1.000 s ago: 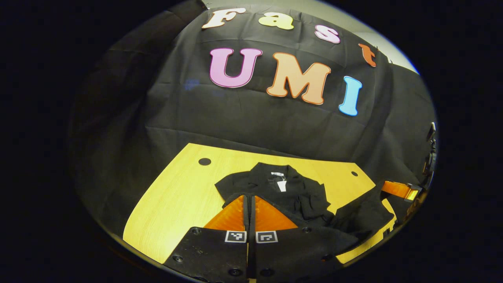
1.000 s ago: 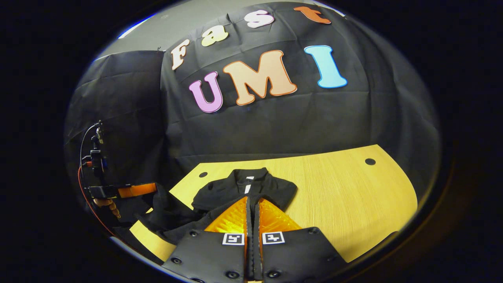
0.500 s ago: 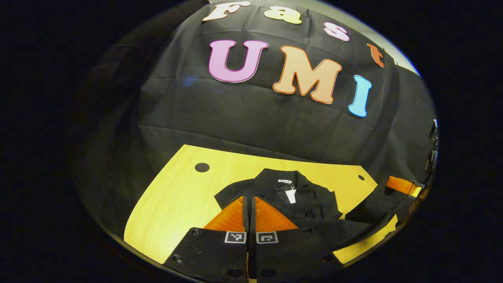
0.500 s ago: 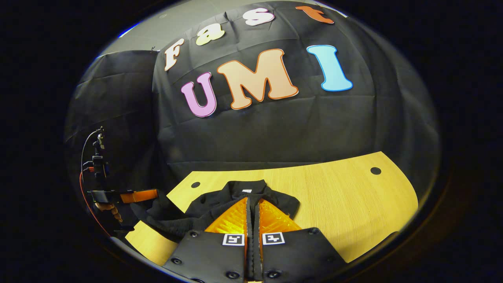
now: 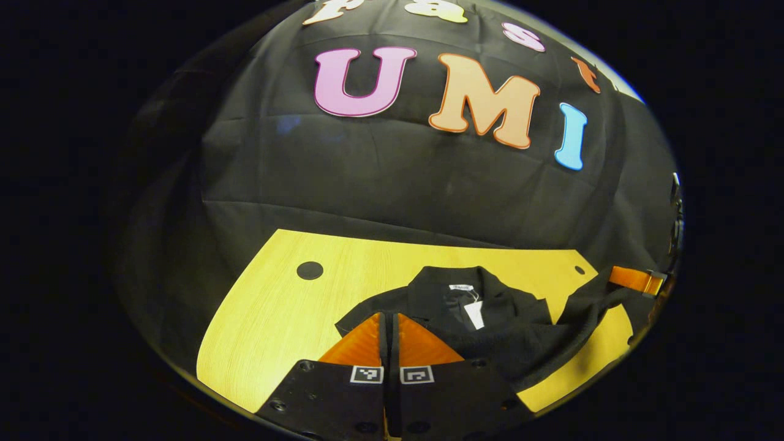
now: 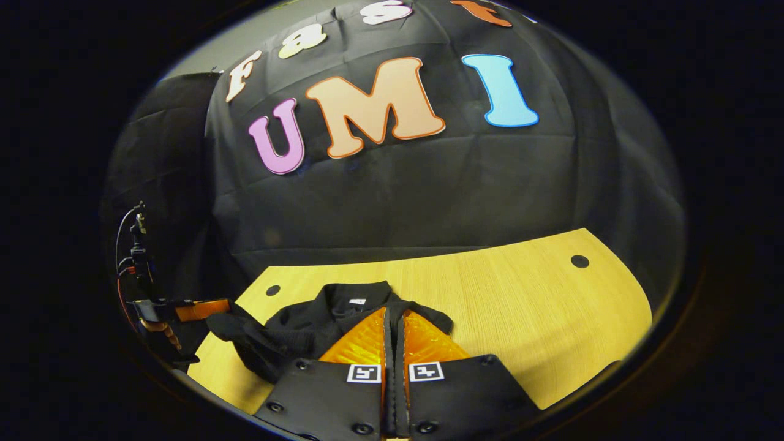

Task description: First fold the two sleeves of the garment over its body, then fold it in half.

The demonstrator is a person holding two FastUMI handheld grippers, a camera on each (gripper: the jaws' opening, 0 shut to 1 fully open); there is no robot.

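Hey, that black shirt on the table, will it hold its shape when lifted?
Probably not: the black shirt sags between the left tongs and right tongs, so it looks floppy. Its bunched folds suggest light, thin cloth, which may slide easily on the smooth table.

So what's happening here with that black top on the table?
A person is folding a black garment on a wooden table, with a two-finger gripper in each hand. The left gripper and the right gripper are each pinched shut on the garment's hem, lifting it towards the collar. The fabric hangs slack between them, so the fold in half is under way but not laid down.
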